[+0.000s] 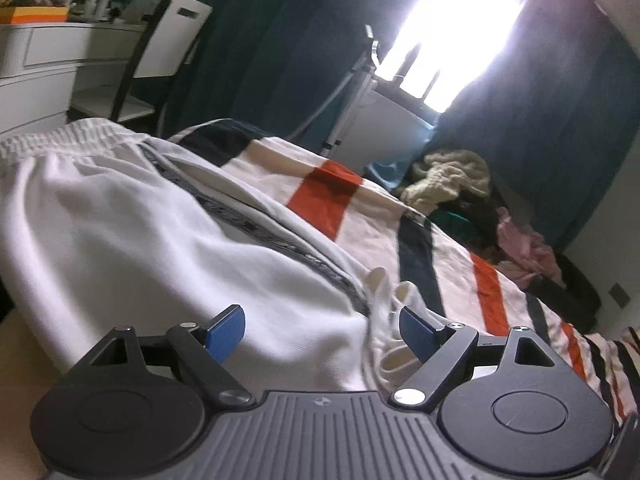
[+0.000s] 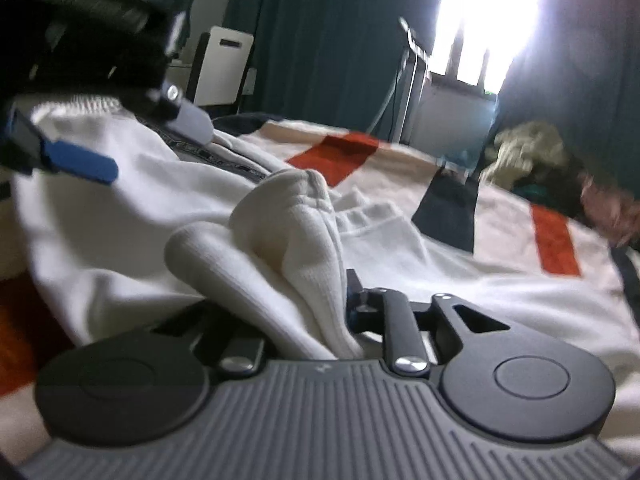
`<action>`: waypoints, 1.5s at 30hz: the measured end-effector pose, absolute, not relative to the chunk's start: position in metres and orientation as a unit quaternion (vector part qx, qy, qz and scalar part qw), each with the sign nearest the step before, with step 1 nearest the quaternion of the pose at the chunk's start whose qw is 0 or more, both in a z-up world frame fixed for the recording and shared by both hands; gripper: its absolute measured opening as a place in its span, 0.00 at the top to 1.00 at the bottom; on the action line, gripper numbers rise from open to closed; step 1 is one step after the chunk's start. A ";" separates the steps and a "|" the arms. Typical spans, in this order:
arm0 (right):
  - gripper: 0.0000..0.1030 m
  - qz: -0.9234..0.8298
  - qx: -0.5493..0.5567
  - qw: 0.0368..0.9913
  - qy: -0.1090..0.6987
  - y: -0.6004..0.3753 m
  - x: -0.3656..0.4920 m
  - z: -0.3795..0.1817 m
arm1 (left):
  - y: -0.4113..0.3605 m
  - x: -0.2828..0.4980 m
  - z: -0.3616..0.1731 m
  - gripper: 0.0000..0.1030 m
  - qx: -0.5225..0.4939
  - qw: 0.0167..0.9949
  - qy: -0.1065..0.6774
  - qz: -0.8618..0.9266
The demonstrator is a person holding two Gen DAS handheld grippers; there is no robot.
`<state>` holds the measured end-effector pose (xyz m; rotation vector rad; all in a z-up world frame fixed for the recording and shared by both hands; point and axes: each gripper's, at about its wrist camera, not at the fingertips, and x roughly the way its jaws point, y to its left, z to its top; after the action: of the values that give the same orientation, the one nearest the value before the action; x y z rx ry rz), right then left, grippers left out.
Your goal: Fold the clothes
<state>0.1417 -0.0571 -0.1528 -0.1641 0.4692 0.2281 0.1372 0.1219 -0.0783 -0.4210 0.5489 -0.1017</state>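
White trousers (image 1: 132,220) with a ribbed waistband and a dark patterned side stripe lie on a striped bedspread (image 1: 360,216). My left gripper (image 1: 322,332) is open, its blue pads just above the white cloth, with a bunched cuff (image 1: 384,292) by its right pad. My right gripper (image 2: 296,300) is shut on a bunched ribbed white cuff (image 2: 280,224) of the trousers; the cloth hides its left finger. The left gripper (image 2: 152,148) shows open at the upper left of the right wrist view, over the trousers (image 2: 104,232).
The bedspread (image 2: 480,240) has red and dark blue bands. A heap of clothes (image 1: 452,184) lies at the bed's far right. A white dresser (image 1: 44,60) and chair (image 1: 160,52) stand at left. Dark curtains and a bright window (image 1: 448,32) are behind.
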 end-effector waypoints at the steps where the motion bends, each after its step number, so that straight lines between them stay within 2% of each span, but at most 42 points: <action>1: 0.62 0.117 -0.065 0.960 0.247 -0.062 0.141 -0.149 | 0.119 0.137 -0.078 0.16 -0.203 0.940 0.267 -0.056; 2: 0.54 0.125 -0.041 0.957 0.259 -0.068 0.137 -0.144 | 0.117 0.135 -0.077 0.16 -0.199 0.941 0.266 -0.059; 3: 0.39 0.140 -0.013 0.953 0.270 -0.076 0.131 -0.139 | 0.114 0.133 -0.077 0.16 -0.197 0.942 0.265 -0.063; 4: 0.29 0.154 0.015 0.947 0.280 -0.084 0.125 -0.133 | 0.113 0.131 -0.077 0.16 -0.197 0.942 0.263 -0.070; 5: 0.28 0.161 0.037 0.943 0.288 -0.092 0.117 -0.126 | 0.112 0.129 -0.077 0.16 -0.200 0.941 0.261 -0.079; 12: 0.28 0.083 0.122 0.945 0.291 -0.151 0.069 -0.088 | 0.108 0.119 -0.075 0.17 -0.220 0.936 0.238 -0.140; 17: 0.28 -0.026 0.193 0.938 0.286 -0.205 0.064 -0.085 | 0.091 0.118 -0.085 0.26 -0.202 0.931 0.250 -0.175; 23: 0.28 -0.097 0.228 0.926 0.284 -0.241 0.069 -0.092 | 0.067 0.130 -0.100 0.38 -0.136 0.938 0.269 -0.170; 25: 0.28 -0.111 0.242 0.917 0.297 -0.248 0.076 -0.102 | 0.064 0.136 -0.105 0.38 -0.123 0.942 0.264 -0.164; 28: 0.28 -0.131 0.255 0.906 0.312 -0.252 0.084 -0.115 | 0.065 0.143 -0.109 0.48 -0.130 0.943 0.255 -0.170; 31: 0.28 -0.149 0.255 0.898 0.325 -0.251 0.092 -0.125 | 0.065 0.140 -0.106 0.64 -0.132 0.944 0.248 -0.175; 34: 0.28 -0.157 0.262 0.889 0.342 -0.252 0.100 -0.136 | 0.067 0.136 -0.103 0.73 -0.137 0.944 0.242 -0.180; 35: 0.28 -0.161 0.265 0.885 0.348 -0.253 0.102 -0.139 | 0.070 0.133 -0.100 0.80 -0.151 0.940 0.248 -0.178; 38: 0.28 -0.164 0.272 0.881 0.350 -0.255 0.103 -0.144 | 0.079 0.118 -0.093 0.81 -0.192 0.927 0.272 -0.171; 45: 0.28 -0.164 0.258 0.885 0.350 -0.250 0.101 -0.146 | 0.075 0.114 -0.111 0.80 -0.157 0.925 0.316 -0.140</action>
<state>0.1014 -0.2502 -0.1459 0.5373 0.7275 -0.3408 0.1138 0.0754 -0.1114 -0.3216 0.6491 -0.2881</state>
